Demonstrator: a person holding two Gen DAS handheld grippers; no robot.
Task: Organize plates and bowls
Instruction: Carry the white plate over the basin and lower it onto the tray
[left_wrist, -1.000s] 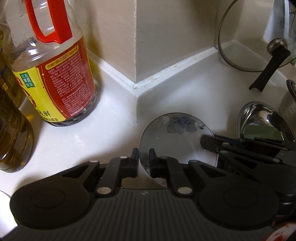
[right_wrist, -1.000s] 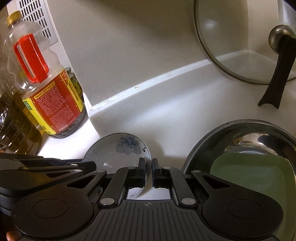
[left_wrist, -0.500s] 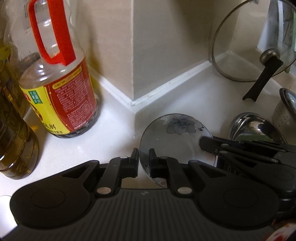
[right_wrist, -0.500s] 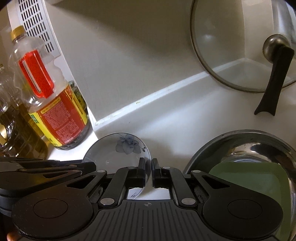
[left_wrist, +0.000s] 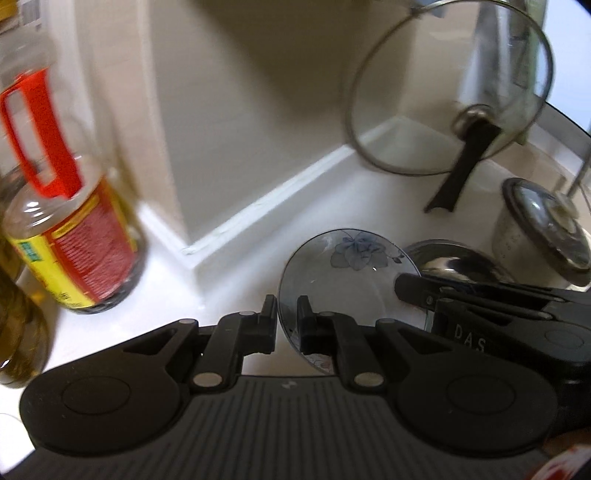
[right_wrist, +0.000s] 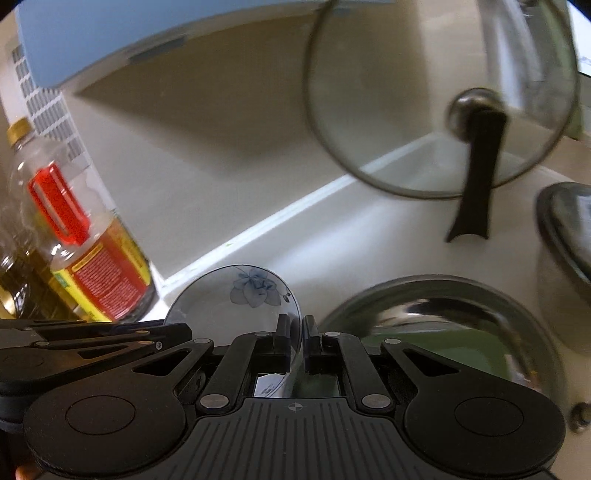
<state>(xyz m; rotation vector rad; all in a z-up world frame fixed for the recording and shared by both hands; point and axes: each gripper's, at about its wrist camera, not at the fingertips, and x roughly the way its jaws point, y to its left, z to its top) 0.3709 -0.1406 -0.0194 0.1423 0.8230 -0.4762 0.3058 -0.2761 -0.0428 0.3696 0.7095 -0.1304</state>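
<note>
Counter (left_wrist: 258, 236) mid clear; lid (left_wrist: 443, 92) rt, bottle (left_wrist: 74, 236) lft.

- The small plate (left_wrist: 347, 280) is glossy glazed ceramic, smooth, with a blue flower printed on it.
- The left gripper (left_wrist: 287, 317) and right gripper (right_wrist: 294, 341) are matt black plastic, with small bright metal pins at the joints and a ribbed grey body behind.
- The metal bowl (right_wrist: 443, 317) is polished steel, mirror-bright, holding a flat matt green piece.
- The pot lid (left_wrist: 450, 92) is clear glass with a thin metal rim, a dull metal knob and a matt black handle.
- The oil bottle (left_wrist: 70, 229) is clear glossy plastic with a red plastic handle and a shiny printed label.
- The countertop (left_wrist: 236, 258) is smooth, white and slightly glossy.
- The wall (left_wrist: 258, 110) is matt beige.
</note>
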